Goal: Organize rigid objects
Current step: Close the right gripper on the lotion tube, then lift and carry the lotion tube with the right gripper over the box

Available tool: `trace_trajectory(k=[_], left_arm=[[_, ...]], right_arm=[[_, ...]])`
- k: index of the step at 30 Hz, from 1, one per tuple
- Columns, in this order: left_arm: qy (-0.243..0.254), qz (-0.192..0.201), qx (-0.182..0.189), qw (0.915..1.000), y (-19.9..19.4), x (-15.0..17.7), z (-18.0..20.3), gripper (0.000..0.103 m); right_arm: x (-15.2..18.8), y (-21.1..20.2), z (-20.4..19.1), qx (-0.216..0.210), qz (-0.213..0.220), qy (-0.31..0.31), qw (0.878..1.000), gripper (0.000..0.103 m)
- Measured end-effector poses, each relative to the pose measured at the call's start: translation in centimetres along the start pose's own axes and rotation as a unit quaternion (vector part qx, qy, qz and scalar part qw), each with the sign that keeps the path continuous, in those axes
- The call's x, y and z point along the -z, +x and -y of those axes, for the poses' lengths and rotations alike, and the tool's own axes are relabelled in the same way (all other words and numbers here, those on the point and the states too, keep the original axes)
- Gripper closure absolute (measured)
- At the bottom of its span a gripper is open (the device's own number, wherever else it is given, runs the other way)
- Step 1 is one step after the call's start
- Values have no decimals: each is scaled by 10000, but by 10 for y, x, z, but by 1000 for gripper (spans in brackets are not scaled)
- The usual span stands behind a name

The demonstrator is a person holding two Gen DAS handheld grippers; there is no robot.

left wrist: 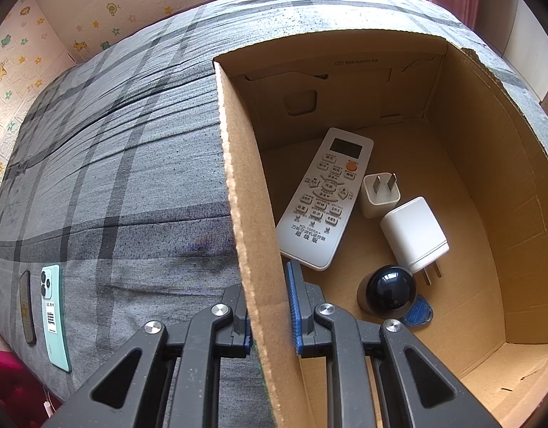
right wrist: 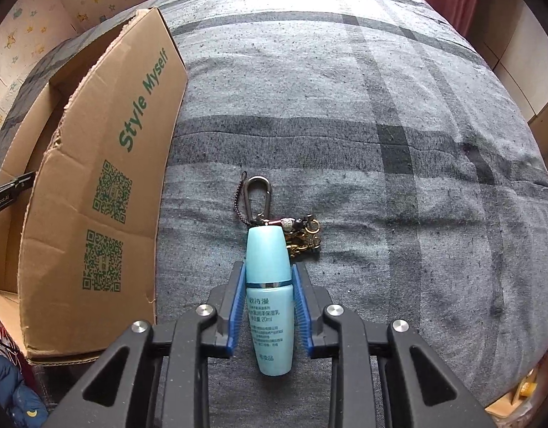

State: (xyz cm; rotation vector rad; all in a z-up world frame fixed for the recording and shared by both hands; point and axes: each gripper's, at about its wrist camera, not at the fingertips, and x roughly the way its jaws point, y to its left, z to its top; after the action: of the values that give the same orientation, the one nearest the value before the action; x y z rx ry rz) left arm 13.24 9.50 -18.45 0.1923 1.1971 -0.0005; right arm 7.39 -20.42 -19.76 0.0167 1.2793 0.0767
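Blue plastic is what sits between my right jaws: a small blue bottle (right wrist: 269,299) that lies on the grey checked bed (right wrist: 398,149). My right gripper (right wrist: 269,306) has its blue pads (right wrist: 237,306) on both sides of the bottle, right about at the ring where the cap meets the body. The pads look like they touch it, so I call it held, but the hold looks light.

That is my first worry. The bottle is smooth and round, and it gets thinner toward the cap. If I lift it with a weak squeeze, it can slide out and drop back on the bed.

My second worry is the bunch of keys (right wrist: 295,235) with its metal clip (right wrist: 259,192). It lies just past the cap of the bottle, maybe touching it. If I push forward, I can shove the keys away or catch the cord.

My left gripper (left wrist: 270,317) has its jaws clamped on the side wall of the cardboard box (left wrist: 238,178) and keeps it steady. Inside the box lie a white remote (left wrist: 323,196), two white chargers (left wrist: 413,232), a dark round ball thing (left wrist: 388,290) and a blue tag (left wrist: 418,312). If I let the bottle fall from too high, it can bang on them or bounce. If my left jaws pull hard, the torn wall can bend or rip.

A green phone (left wrist: 54,317) still waits on the bed, outside the box.
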Motion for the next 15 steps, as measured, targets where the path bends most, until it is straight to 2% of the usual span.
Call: trace_trajectory(k=[15], left_arm=[[29, -33, -6, 10000, -1, -4, 1, 85]], right_arm=[[-25, -38, -10, -15, 433, -118, 9990, 76]])
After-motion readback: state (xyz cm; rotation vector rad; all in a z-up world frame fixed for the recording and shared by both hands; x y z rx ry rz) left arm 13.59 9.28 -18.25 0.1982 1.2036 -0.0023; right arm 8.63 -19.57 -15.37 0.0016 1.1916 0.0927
